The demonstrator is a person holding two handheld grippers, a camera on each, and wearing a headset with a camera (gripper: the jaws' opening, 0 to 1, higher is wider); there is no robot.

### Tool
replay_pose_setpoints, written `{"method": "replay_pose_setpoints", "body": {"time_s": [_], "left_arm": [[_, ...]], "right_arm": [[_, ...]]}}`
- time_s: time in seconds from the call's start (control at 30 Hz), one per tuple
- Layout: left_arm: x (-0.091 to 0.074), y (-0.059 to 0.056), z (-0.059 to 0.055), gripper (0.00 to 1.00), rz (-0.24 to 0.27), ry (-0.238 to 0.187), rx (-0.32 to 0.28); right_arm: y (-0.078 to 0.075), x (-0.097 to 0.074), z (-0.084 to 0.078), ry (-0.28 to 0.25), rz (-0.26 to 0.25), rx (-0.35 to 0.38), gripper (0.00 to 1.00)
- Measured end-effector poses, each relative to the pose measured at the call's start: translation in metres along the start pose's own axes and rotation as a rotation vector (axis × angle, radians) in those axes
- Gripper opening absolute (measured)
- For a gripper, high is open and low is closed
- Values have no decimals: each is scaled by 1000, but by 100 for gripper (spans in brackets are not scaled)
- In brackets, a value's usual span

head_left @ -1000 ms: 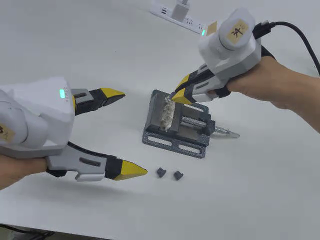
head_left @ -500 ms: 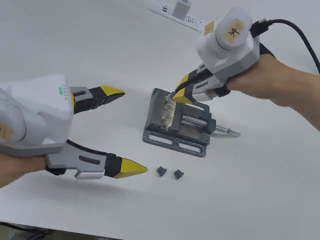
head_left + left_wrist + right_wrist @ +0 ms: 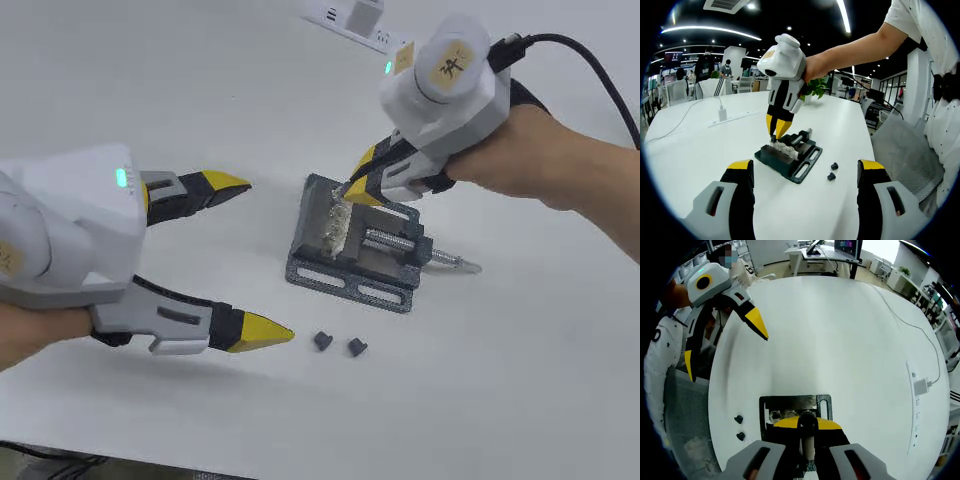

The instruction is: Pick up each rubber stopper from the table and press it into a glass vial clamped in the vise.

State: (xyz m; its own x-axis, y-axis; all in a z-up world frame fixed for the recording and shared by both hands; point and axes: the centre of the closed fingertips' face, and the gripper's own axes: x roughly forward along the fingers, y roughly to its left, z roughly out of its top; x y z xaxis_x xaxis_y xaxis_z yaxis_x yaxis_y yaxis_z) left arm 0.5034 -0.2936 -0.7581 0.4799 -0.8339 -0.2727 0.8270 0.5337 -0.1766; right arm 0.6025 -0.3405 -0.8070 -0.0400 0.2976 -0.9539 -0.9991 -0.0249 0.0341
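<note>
Our left gripper [image 3: 268,262] & right gripper [image 3: 352,192]: white bodies, blk jaws, yellow tips, green lights [image 3: 122,178]. Right has tan sticker [image 3: 452,62] at 12 o'clock, blk cable [image 3: 590,60] at 2. White sleeve [image 3: 905,17].

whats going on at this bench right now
A person works two handheld grippers. The right gripper, shut on a rubber stopper, holds it at the top of the glass vials clamped in the vise. The left gripper hovers open nearby. Two more stoppers lie on the table beside the vise.
</note>
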Motion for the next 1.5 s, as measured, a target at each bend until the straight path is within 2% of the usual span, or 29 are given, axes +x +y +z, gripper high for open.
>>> {"method": "replay_pose_setpoints", "body": {"time_s": [0.2, 0.4, 0.53, 0.6, 0.8, 1.13, 1.2, 1.37, 1.5], "left_arm": [[1, 0, 2, 84, 0, -7, -2], [2, 0, 3, 83, -1, -11, 0], [3, 1, 5, 83, -3, -14, 1], [4, 0, 5, 82, -5, -13, 3], [4, 0, 4, 82, -9, -8, 1], [1, 2, 4, 81, -2, -8, -2], [0, 2, 4, 81, 0, -8, -1], [0, 1, 3, 81, -1, -6, -2], [-1, 1, 2, 81, -1, -4, -2]], "right_arm": [[-1, 1, 0, 16, -7, 9, 4], [-1, 2, 0, 43, -32, -19, 4], [-5, 4, -1, 45, -27, -6, 4], [-2, 4, 0, 48, -25, -32, 5], [-2, 2, 0, 21, -18, -20, 7], [-3, 2, 0, 18, -20, -33, 7], [-4, 2, 2, 5, -20, -25, 11], [-3, -6, 7, -27, -18, -9, 13], [-5, -14, 7, -53, -21, 2, 10]]}}
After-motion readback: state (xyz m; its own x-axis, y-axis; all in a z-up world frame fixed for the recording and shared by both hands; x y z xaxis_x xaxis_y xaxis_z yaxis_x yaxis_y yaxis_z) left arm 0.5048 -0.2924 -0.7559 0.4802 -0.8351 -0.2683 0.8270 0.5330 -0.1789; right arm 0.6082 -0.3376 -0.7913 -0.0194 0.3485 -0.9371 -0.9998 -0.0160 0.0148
